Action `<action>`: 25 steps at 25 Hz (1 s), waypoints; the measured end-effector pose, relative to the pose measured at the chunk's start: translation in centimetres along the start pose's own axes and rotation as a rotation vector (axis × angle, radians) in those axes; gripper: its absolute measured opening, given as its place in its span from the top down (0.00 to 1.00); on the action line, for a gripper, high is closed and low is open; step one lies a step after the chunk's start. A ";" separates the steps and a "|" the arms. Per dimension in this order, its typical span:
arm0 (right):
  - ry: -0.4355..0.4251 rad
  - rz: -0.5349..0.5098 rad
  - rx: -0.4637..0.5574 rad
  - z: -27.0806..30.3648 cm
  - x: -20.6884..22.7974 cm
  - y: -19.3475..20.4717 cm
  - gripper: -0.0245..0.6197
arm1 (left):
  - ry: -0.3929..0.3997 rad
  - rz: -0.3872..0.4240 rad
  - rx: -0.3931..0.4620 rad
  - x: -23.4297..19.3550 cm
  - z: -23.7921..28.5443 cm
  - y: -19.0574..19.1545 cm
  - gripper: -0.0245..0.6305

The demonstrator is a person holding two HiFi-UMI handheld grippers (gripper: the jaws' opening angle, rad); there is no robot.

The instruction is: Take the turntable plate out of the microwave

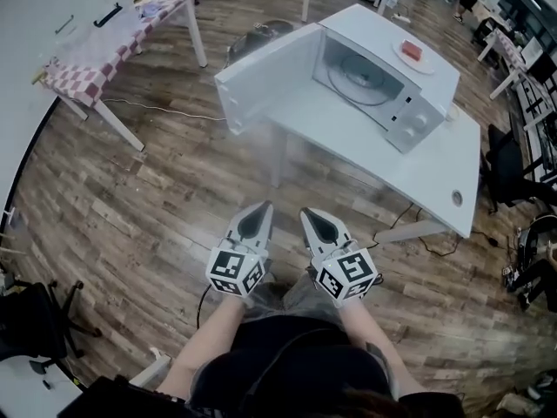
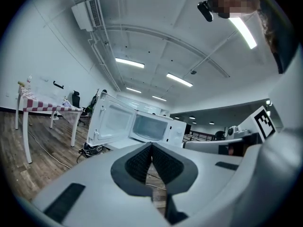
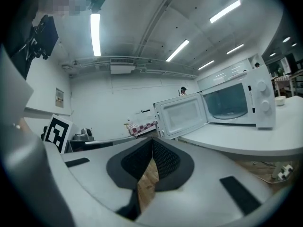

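Head view is showing me holding my left hand-held gripper (image 1: 259, 207) and right hand-held gripper (image 1: 311, 214) closed and empty at six o'clock, well apart from the desk (image 1: 418, 177). At one o'clock the turntable plate (image 1: 361, 77) is lying inside the open microwave (image 1: 418, 103). I am judging this the approach; the next move is calling for stepping closer, opening the jaws and reaching for its rim.

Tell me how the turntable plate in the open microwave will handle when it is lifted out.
The turntable plate looks like clear glass, so it is probably rigid, fragile and fairly heavy for its size. Its smooth rim may slip between jaws. Being round and lying flat in the microwave, it could roll if tipped on edge.
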State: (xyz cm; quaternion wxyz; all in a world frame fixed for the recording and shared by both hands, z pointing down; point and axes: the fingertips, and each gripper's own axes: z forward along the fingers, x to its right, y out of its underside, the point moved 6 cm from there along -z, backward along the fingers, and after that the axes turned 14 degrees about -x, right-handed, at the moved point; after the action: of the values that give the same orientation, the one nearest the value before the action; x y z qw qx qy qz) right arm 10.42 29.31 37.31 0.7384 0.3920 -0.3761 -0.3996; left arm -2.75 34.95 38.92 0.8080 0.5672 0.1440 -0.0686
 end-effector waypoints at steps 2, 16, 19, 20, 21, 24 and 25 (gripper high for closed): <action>0.011 0.004 -0.001 0.6 -0.1 -0.2 0.93 | 0.004 -0.022 0.000 -0.9 0.1 0.0 0.94; 0.092 0.065 0.000 3.8 4.4 -0.7 0.93 | 0.144 -0.046 -0.078 -2.0 6.6 -0.6 0.94; 0.100 0.094 -0.002 5.3 6.5 -1.4 0.93 | 0.183 -0.005 -0.099 -2.2 9.4 -1.9 0.94; 0.100 0.095 -0.001 5.8 7.1 -1.9 0.93 | 0.191 0.002 -0.101 -2.4 10.4 -2.4 0.94; 0.097 0.089 0.001 6.3 7.6 -2.5 0.93 | 0.198 0.006 -0.102 -2.7 11.3 -3.0 0.94; 0.099 0.072 0.003 7.9 9.5 -4.5 0.93 | 0.221 0.015 -0.116 -3.4 14.2 -4.7 0.94; 0.107 0.079 0.003 8.3 10.3 -4.9 0.93 | 0.232 0.020 -0.124 -3.5 15.1 -5.1 0.94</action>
State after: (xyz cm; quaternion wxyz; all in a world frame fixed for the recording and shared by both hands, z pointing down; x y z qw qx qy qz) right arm 5.85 16.07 38.92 0.7721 0.3987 -0.3517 -0.3481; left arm -5.12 18.80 40.19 0.8199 0.5218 0.2350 0.0145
